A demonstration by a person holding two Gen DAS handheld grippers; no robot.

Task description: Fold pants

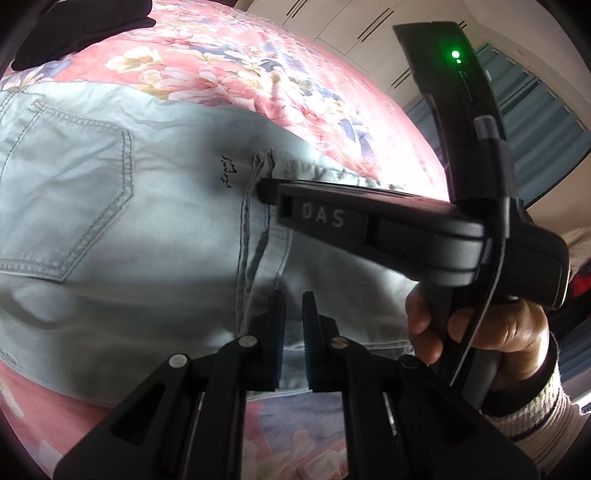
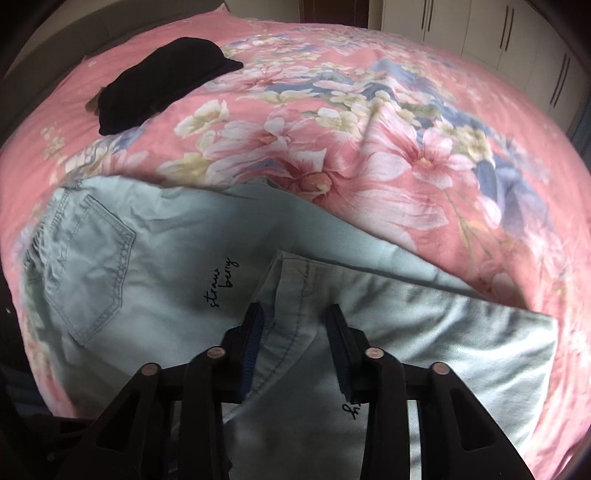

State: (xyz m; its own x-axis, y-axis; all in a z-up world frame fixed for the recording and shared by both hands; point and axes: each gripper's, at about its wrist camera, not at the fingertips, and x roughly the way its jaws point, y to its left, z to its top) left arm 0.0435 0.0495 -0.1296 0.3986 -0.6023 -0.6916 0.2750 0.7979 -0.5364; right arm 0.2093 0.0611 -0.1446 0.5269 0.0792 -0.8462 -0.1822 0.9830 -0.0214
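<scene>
Light blue pants [image 1: 122, 229] lie on the pink floral bedspread [image 1: 207, 62], back pocket up, with the leg ends folded over onto the seat. My left gripper [image 1: 293, 306] hangs low over the folded hem, jaws narrowly apart with cloth showing between them. My right gripper [image 1: 264, 190] reaches in from the right, its tips at the hem's far corner. In the right wrist view the pants [image 2: 155, 266] lie below my right gripper [image 2: 295, 317], jaws apart above the hem edge [image 2: 295, 266].
A folded black garment [image 2: 166, 81] lies at the far left of the bedspread [image 2: 388, 155]. White wardrobe doors [image 2: 480, 33] stand behind the bed. Blue curtains [image 1: 535, 110] hang at the right.
</scene>
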